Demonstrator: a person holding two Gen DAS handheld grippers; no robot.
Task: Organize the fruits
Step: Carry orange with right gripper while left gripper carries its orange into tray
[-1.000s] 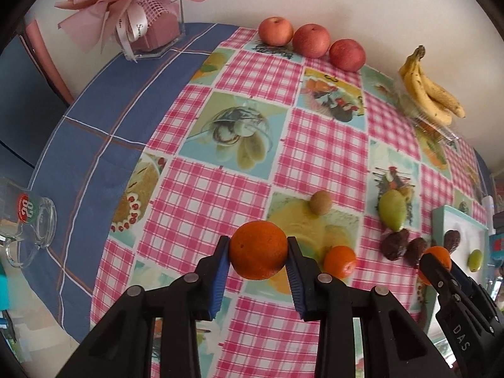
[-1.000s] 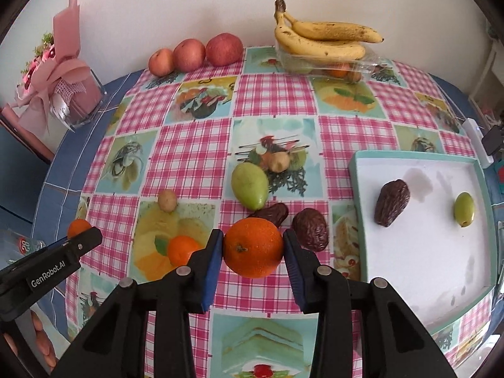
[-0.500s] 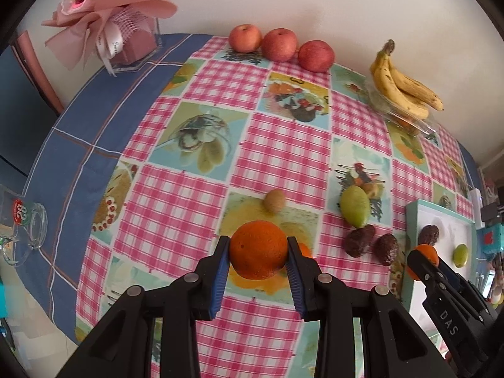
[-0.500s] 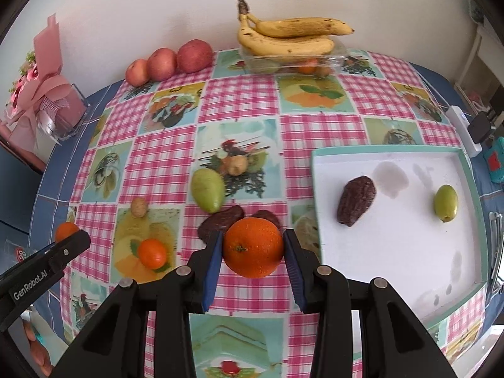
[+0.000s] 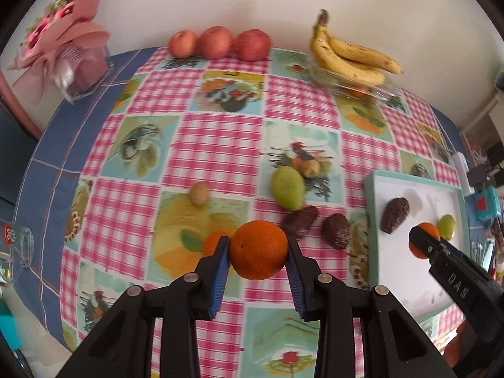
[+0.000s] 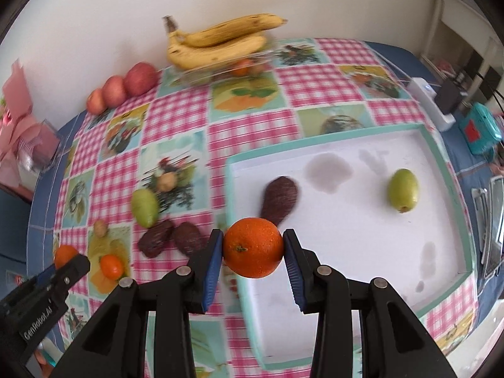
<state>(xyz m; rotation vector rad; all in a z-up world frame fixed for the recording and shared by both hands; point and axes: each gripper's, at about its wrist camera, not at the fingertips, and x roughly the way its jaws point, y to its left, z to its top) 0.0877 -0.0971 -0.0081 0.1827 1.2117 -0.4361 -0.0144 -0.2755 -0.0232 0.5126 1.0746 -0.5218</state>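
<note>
Both: left tongs (image 5: 257, 254) clamp dimpled round orange (image 5: 258, 249); right tongs (image 6: 253, 248) clamp glossy orange (image 6: 253, 247).

Checked tablecloth (image 5: 220, 145) under loose fruit (image 5: 288, 187) and white tray (image 6: 346, 145)

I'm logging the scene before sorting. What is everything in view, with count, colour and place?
oranges: two, orange, one in each gripper
mandarin: one, orange, on tablecloth
green fruits: two, one on tablecloth, one in tray
dark fruits: three, brown, two on tablecloth, one in tray
small brown fruit: one, on tablecloth
tray: one, white with teal rim, right side
apples: three, red, by wall
bananas: one yellow bunch, on clear container
left gripper: black, blue fingers
right gripper: same
</note>
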